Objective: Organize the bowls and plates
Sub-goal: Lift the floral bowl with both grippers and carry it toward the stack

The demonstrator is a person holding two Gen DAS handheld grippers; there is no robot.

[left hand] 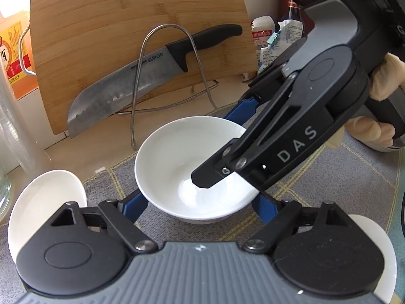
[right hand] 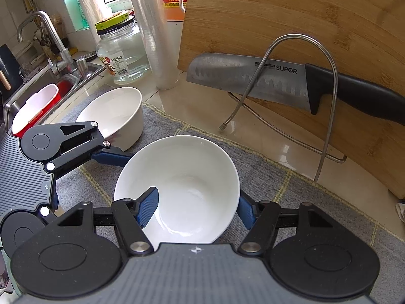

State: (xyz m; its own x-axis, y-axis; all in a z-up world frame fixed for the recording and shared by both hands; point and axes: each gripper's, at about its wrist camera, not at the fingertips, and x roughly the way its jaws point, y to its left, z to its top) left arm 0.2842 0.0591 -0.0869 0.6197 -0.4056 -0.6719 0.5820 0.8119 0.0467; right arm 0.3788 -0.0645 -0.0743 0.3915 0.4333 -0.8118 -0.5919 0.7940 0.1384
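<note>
A white bowl (left hand: 192, 167) (right hand: 182, 190) stands on the grey mat (left hand: 329, 177) (right hand: 291, 202). My left gripper (left hand: 200, 207) is open, its blue fingers on either side of the bowl's base. My right gripper (right hand: 195, 207) is also open around the same bowl, one blue finger (right hand: 148, 209) inside the rim and one outside; in the left wrist view its black body (left hand: 278, 131) reaches in from the right. A second white bowl (left hand: 45, 207) (right hand: 116, 116) sits left of it. Another white dish (left hand: 379, 253) shows at the lower right.
A bamboo cutting board (left hand: 139, 38) (right hand: 303, 38) leans behind a wire rack (left hand: 164, 76) (right hand: 303, 96) holding a knife (left hand: 152, 76) (right hand: 278, 81). A glass jar (right hand: 121, 53), film roll (right hand: 152, 30) and bottles stand left; the sink (right hand: 38, 96) lies beyond.
</note>
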